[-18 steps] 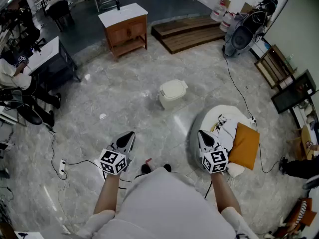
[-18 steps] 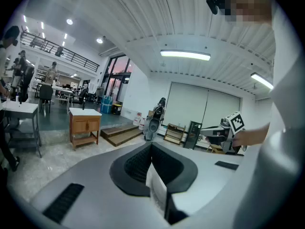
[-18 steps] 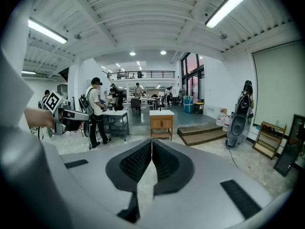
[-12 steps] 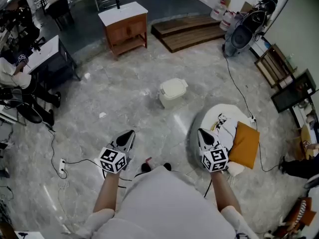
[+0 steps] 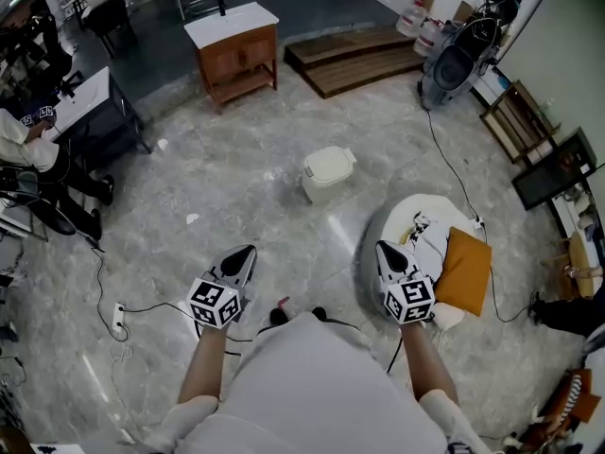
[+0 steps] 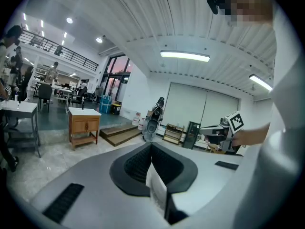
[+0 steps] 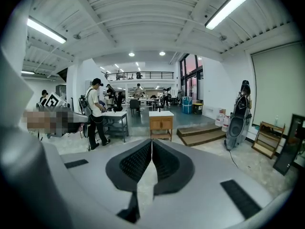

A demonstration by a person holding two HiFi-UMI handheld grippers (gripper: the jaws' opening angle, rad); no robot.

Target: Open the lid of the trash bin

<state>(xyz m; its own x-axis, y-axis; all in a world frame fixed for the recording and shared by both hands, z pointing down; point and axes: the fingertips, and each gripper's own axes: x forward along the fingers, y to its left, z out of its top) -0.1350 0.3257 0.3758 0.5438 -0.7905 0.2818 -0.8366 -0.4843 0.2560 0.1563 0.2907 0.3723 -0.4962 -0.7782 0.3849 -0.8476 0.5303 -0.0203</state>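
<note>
Left gripper (image 5: 244,256) near the body, jaws pressed together, nothing between them. Trash bin (image 5: 327,173) stands on the floor further out, centre, lid down, well apart from both grippers. Right gripper (image 5: 385,253) also closed and empty, just beside the orange cushion (image 5: 463,272).

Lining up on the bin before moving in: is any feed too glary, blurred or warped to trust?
Head view: sharp, evenly lit, trash bin clear, soft sheen on the floor nearby, edges bowed. Left gripper view: heavy fisheye, dark corners, bright ceiling light, bin out of frame. Right gripper view: same bowing, ceiling strip blown out, bin not seen.
</note>
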